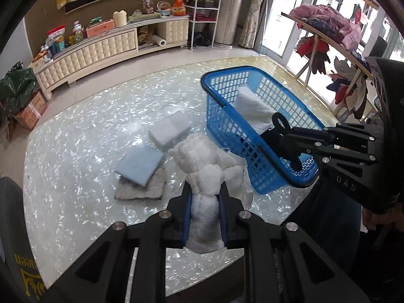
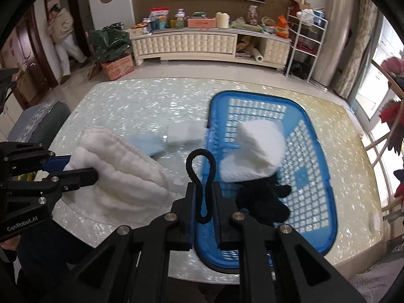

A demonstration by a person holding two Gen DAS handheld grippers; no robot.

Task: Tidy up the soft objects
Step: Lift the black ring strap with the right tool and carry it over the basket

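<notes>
My left gripper (image 1: 205, 189) is shut on a white knitted cloth (image 1: 202, 166), whose bunched folds hang from it onto the pearly table (image 1: 75, 139). The right wrist view shows the same gripper (image 2: 83, 168) at the left, holding that cloth (image 2: 121, 169). My right gripper (image 2: 204, 185) is shut on the loop of a black soft item (image 2: 265, 199), which dangles over the near part of the blue basket (image 2: 315, 176). A white fluffy towel (image 2: 257, 149) lies inside the basket. In the left wrist view, the right gripper (image 1: 290, 139) sits over the basket (image 1: 227, 116).
On the table left of the basket lie a white-and-blue foam pad (image 1: 169, 128), a light blue cloth (image 1: 140, 164) and a grey cloth (image 1: 141, 189) under it. A clothes rack (image 1: 328, 38) stands at the right, a cream cabinet (image 2: 202, 43) behind. A person (image 2: 63, 32) stands by the far-left doorway.
</notes>
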